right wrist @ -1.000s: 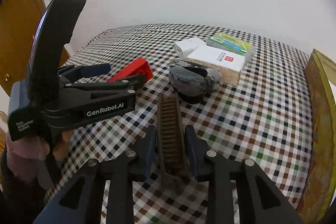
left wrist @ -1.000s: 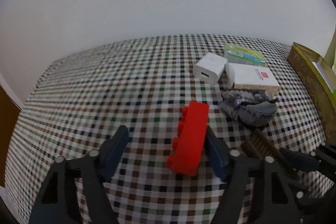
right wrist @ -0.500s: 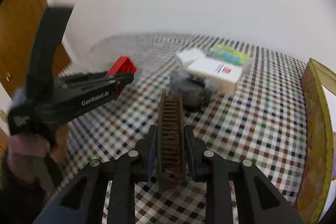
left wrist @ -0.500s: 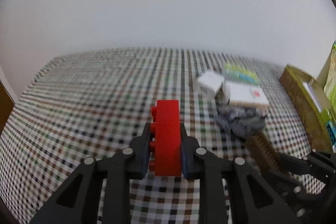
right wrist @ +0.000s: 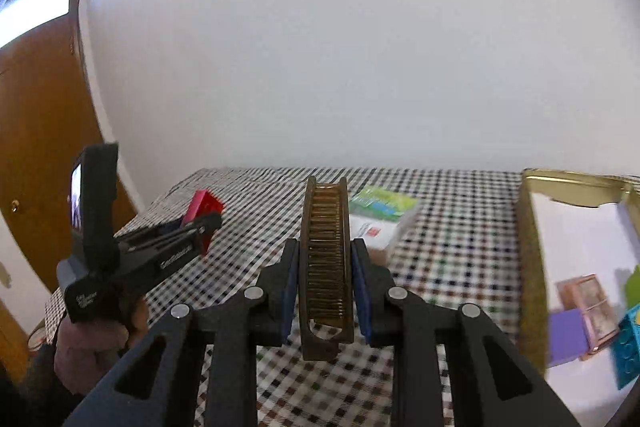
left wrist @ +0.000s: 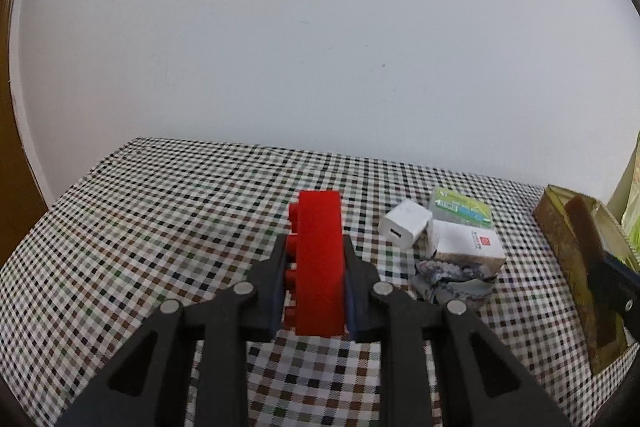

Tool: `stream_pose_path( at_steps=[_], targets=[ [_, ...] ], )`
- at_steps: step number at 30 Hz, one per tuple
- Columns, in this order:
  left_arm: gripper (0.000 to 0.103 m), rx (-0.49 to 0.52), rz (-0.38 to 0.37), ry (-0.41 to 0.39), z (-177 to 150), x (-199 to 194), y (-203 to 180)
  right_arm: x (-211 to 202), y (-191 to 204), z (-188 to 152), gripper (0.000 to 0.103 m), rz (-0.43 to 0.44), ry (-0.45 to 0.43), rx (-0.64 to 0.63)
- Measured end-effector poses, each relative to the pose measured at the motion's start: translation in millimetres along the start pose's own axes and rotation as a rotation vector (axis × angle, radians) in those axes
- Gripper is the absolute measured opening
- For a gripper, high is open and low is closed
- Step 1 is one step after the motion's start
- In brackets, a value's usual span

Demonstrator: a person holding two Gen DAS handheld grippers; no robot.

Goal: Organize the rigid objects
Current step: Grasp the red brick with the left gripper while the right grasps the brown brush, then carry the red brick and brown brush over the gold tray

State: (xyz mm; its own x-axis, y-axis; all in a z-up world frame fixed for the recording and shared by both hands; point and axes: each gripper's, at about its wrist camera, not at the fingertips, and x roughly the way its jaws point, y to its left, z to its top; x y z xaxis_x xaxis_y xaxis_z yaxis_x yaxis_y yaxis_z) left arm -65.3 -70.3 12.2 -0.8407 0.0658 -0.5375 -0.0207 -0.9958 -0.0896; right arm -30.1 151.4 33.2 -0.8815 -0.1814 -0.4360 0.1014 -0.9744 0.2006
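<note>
The left gripper (left wrist: 316,291) is clamped on a red building block (left wrist: 320,267), its studs facing left, held above the checkered tablecloth (left wrist: 160,227). To the right of the block lie a white charger (left wrist: 405,229), a white box (left wrist: 466,247) touching it, a green packet (left wrist: 460,207) just behind, and a grey crumpled object (left wrist: 452,281) in front. At the far right stands a yellow-brown box (left wrist: 560,251), with the right gripper (left wrist: 612,283) over it, gripping state indeterminate.
</note>
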Motion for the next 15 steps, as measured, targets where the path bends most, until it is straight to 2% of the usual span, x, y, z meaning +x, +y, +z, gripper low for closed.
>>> stream_pose_path(
  at_steps=[6, 15],
  targets=[
    [0.022, -0.023, -0.024, 0.001, -5, -2, -19, -13, -18, 6, 0.028, -0.026, -0.033, 0.032],
    [0.022, 0.042, -0.082, -0.008, -10, -12, -84, -31, -47, 13, 0.028, -0.050, -0.058, 0.091]
  ],
)
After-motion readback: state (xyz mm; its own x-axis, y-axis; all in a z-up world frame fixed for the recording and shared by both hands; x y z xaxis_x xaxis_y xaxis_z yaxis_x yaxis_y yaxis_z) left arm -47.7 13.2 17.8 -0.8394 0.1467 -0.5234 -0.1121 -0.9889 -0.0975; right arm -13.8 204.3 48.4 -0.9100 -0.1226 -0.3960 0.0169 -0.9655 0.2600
